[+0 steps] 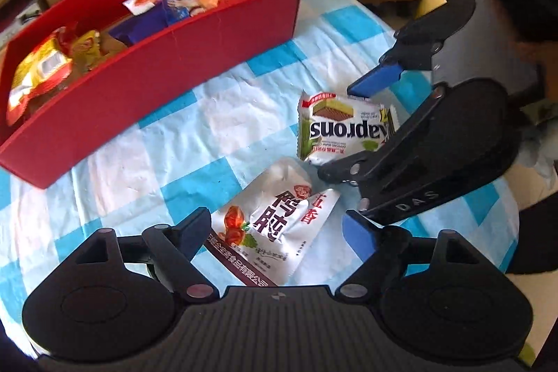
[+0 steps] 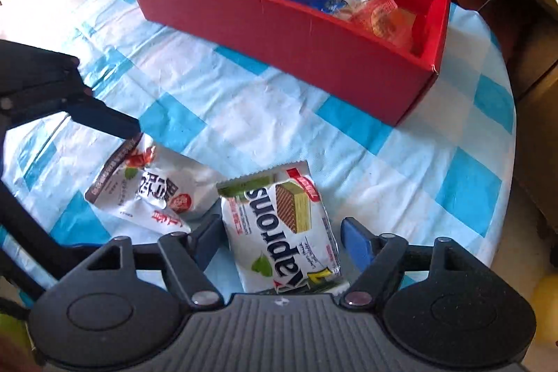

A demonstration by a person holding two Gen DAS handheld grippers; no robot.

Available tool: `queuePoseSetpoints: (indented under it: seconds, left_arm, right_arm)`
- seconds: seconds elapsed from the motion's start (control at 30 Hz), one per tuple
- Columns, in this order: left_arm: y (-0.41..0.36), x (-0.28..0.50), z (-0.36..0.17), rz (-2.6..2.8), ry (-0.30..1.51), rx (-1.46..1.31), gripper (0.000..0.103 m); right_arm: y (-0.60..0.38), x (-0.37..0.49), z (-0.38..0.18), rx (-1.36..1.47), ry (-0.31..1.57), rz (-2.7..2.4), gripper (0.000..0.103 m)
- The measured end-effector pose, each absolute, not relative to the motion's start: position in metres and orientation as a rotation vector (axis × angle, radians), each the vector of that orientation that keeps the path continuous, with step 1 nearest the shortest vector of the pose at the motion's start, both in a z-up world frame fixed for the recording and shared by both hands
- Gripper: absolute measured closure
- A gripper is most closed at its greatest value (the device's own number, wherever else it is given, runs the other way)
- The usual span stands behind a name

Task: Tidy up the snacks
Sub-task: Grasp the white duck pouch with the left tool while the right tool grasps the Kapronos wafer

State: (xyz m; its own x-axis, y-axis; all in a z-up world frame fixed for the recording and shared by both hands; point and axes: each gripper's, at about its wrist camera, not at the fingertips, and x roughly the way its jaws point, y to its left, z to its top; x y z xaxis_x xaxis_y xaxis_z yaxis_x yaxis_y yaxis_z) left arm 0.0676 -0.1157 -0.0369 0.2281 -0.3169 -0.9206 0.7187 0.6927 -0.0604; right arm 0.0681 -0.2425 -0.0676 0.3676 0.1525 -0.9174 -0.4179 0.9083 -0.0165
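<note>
Both claws point steeply down, released: left gripper (image 1: 279, 237) straddles the white pouch (image 1: 275, 225), right gripper (image 2: 280, 241) the wafer pack (image 2: 282, 225); the red box (image 2: 296, 33) holds assorted snacks.

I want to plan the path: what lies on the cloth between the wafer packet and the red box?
Nothing: between the wafer packet and the red box only bare checked tablecloth shows, clearest in the right wrist view.

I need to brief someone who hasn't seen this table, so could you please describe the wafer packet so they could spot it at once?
Start at the long red box on the blue-and-white checked tablecloth. In front of it, outside the box, two white packets lie side by side. The wafer packet is the squarish one picturing a layered green-and-brown wafer with bold dark Latin lettering, whereas its neighbour, the white pouch, carries Chinese characters.
</note>
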Motion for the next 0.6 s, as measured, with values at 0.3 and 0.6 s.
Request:
queuePoseSetpoints:
  seconds: [0.3, 0.6]
  left_arm:
    - [-0.135, 0.062, -0.054, -0.859, 1.082, 0.61, 0.016]
    - [-0.125, 0.042, -0.046, -0.878, 1.102, 0.575, 0.039]
  right_arm:
    - [-0.252, 0.058, -0.065, -0.217, 1.127, 0.272, 0.017]
    - [-0.258, 0.046, -0.057, -0.206, 1.124, 0.236, 0.018]
